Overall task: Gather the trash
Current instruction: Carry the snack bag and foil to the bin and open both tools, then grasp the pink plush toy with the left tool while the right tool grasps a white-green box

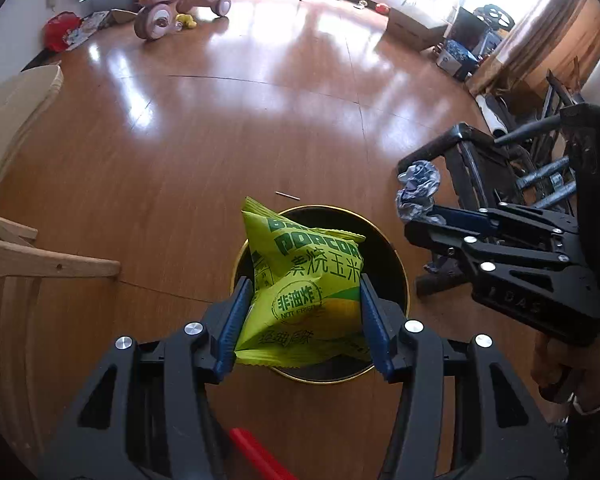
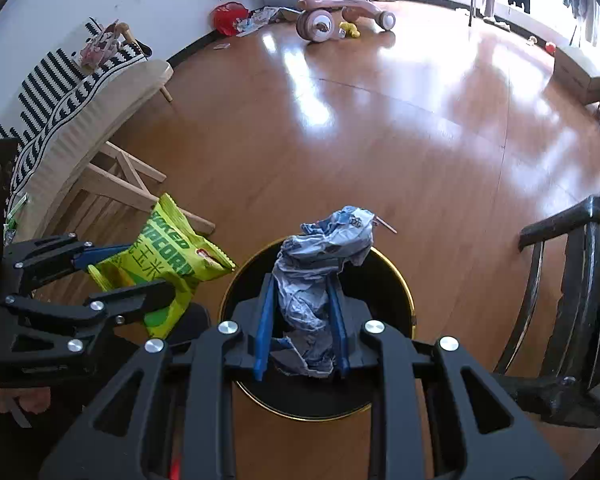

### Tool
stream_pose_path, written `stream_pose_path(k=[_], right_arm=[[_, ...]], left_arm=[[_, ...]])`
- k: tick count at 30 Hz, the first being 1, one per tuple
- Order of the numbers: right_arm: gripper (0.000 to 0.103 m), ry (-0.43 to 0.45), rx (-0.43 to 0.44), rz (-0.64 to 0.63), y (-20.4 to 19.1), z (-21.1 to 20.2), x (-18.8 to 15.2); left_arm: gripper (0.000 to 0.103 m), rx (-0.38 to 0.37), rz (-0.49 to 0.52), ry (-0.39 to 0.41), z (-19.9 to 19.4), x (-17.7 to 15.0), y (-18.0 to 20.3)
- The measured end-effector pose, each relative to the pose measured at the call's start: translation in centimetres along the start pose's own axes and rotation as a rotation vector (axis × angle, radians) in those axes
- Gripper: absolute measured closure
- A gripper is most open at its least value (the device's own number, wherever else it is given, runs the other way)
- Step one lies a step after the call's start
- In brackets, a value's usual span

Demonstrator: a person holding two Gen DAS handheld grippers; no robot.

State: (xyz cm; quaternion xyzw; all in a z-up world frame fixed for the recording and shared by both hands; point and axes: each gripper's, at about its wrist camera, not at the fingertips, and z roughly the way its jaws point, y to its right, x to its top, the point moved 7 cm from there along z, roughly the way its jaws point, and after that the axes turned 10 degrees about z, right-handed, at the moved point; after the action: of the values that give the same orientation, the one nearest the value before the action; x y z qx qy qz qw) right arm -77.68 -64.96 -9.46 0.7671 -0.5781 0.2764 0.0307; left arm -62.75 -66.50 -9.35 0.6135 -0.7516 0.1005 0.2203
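My left gripper (image 1: 302, 300) is shut on a yellow-green popcorn bag (image 1: 304, 280), its blue pads pressing both sides. The bag hangs over a round black bin with a gold rim (image 1: 398, 264) on the wooden floor. My right gripper (image 2: 302, 292) is shut on a crumpled blue-grey wrapper (image 2: 320, 272), held above the same bin (image 2: 400, 292). In the left wrist view the right gripper (image 1: 414, 216) enters from the right with the wrapper (image 1: 418, 188). In the right wrist view the left gripper (image 2: 112, 268) stands at the left with the popcorn bag (image 2: 168, 248).
A light wooden chair (image 1: 28, 208) stands left of the bin and a dark wooden chair (image 2: 572, 300) right of it. A thin stick (image 1: 287, 196) lies on the floor beyond the bin. A pink tricycle (image 1: 172, 8), boxes and clutter line the far walls.
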Motion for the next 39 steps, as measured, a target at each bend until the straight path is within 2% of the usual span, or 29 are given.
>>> stream_pose_path(k=[8, 9, 10, 11, 12, 14, 19, 23, 27, 31, 34, 37, 39], right_arm=[[0.077, 0.006, 0.004, 0.004, 0.0, -0.3, 0.7], [0.077, 0.007, 0.002, 0.006, 0.0, -0.4, 0.8], [0.075, 0.006, 0.006, 0.008, 0.1, -0.4, 1.1], [0.070, 0.004, 0.006, 0.013, 0.2, -0.4, 1.2], [0.060, 0.010, 0.004, 0.018, 0.3, -0.6, 1.3], [0.052, 0.026, 0.003, 0.023, 0.6, -0.9, 1.6], [0.050, 0.040, -0.005, 0.022, 0.3, -1.5, 2.2], [0.042, 0.055, -0.010, 0.003, -0.4, -1.8, 3.0], [0.040, 0.077, -0.003, -0.033, -2.7, -2.3, 4.9], [0.032, 0.128, 0.047, -0.097, -8.5, -3.3, 7.7], [0.028, 0.152, 0.112, -0.171, -15.4, -3.4, 9.4], [0.026, 0.147, 0.193, -0.276, -24.3, -2.9, 9.5], [0.025, 0.123, 0.261, -0.355, -31.6, -2.2, 8.7]], left_arm=[[0.051, -0.020, 0.006, 0.003, 0.1, -0.3, 0.6], [0.048, -0.026, 0.006, 0.002, 0.1, -0.3, 0.8], [0.036, -0.028, 0.007, 0.003, 0.1, -0.3, 0.9], [0.029, -0.027, 0.007, 0.005, 0.1, -0.1, 1.0], [0.022, -0.017, 0.008, 0.012, -0.1, -0.1, 1.0], [0.022, -0.013, 0.017, 0.016, -0.3, -0.2, 1.1], [0.022, -0.005, 0.005, 0.020, -0.8, -0.2, 0.8], [0.017, 0.027, -0.002, 0.044, -2.3, 0.1, 0.1], [0.013, 0.070, -0.045, 0.101, -6.3, 0.4, -3.0], [0.013, 0.130, -0.151, 0.162, -12.8, 0.0, -9.4], [0.011, 0.232, -0.245, 0.242, -19.4, -2.0, -15.7], [0.010, 0.375, -0.331, 0.297, -25.9, -6.2, -21.8], [0.009, 0.473, -0.390, 0.315, -29.7, -10.5, -25.6]])
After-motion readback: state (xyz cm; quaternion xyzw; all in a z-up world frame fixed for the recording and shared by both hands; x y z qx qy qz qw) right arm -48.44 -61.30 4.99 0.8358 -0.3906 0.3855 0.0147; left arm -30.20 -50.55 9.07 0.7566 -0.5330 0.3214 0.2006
